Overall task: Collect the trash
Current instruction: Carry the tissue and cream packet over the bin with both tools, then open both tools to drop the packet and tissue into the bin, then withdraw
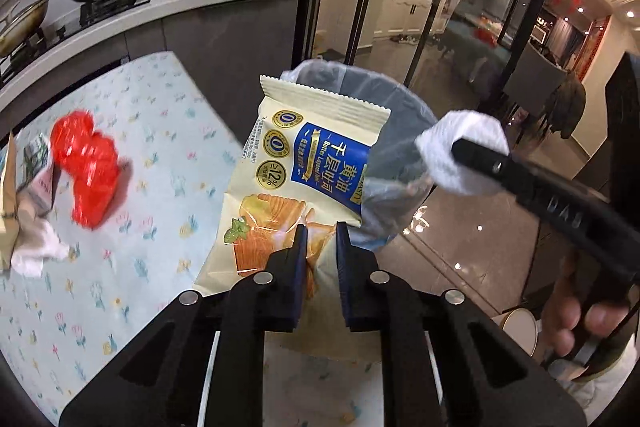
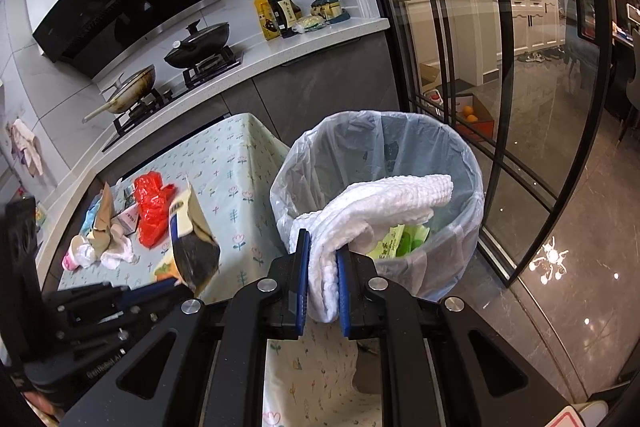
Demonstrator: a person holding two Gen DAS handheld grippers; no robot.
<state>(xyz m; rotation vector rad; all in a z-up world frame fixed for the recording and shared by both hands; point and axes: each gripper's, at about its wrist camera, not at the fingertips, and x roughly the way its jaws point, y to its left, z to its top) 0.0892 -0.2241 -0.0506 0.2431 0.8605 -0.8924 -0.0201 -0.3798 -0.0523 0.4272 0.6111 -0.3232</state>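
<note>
Tongs on my left hand (image 1: 321,241) were clamped on the lower edge of a cream snack wrapper (image 1: 296,171); no earlier view was available to me, so I record only the grip itself; the wrapper stood lifted clear of the bench (image 1: 132,131), its blue label panel facing the left wrist camera, its top edge overlapping the near rim of the trash bin (image 2: 472,163) in that view; from the right wrist camera the same wrapper (image 2: 192,227) appeared held up over the bench edge, just beside the bin.

My right tongs (image 2: 323,255) were closed on a wad of white paper towel (image 2: 384,207); the towel draped forward over the bin mouth, above green packaging (image 2: 400,241) lying inside the liner; the left camera showed the same towel (image 1: 460,151) at the tip of the right tongs (image 1: 464,151), beside the bin rim.

Remaining on the patterned bench cloth I noted a crumpled red plastic bag (image 2: 152,211), well apart from the bin; beside it lay a heap of paper scraps and white tissue (image 2: 112,239); a small pink-and-white cup (image 2: 74,255) lay at the heap's near end; a hand (image 1: 576,315) gripped the right tool's handle.
</note>
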